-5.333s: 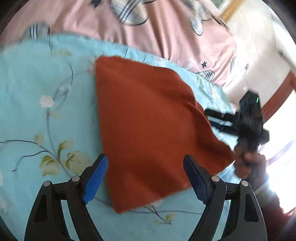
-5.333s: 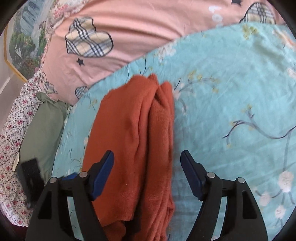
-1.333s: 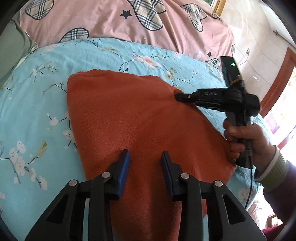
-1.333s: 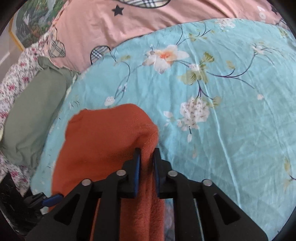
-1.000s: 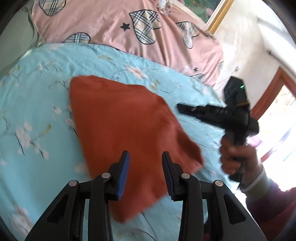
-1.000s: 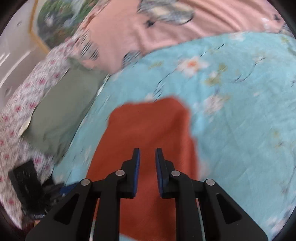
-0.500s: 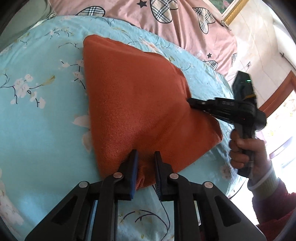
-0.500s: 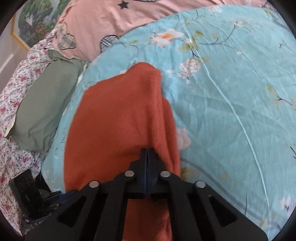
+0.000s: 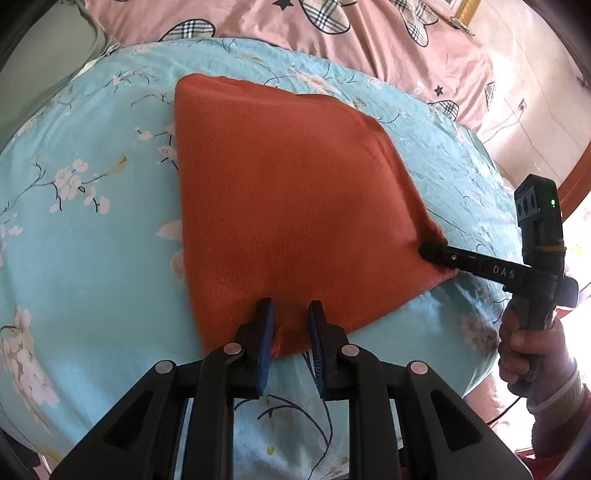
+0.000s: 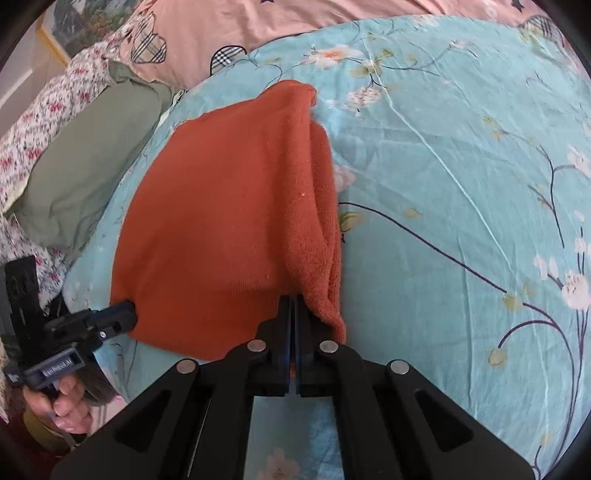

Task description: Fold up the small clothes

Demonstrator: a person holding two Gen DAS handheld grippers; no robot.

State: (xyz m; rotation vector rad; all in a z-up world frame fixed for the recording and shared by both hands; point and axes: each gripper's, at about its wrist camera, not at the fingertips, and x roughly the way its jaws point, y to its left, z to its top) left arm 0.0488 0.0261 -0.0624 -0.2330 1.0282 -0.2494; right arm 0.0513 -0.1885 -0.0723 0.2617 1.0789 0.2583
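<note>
Left wrist view: the folded rust-orange knit garment is lying flat on the pale blue floral bedsheet, near its front edge.
Left gripper: its blue-padded jaws are standing narrowly apart, pinching the garment's near hem, which is bunching between them.
Right gripper: its jaws are pressing fully together, clamping the garment's near corner beside the thick folded edge.
Right hand: it is gripping the black handle at the bed's edge.
Surroundings: a pink pillow with plaid hearts and a grey-green pillow are lying behind the sheet.
</note>
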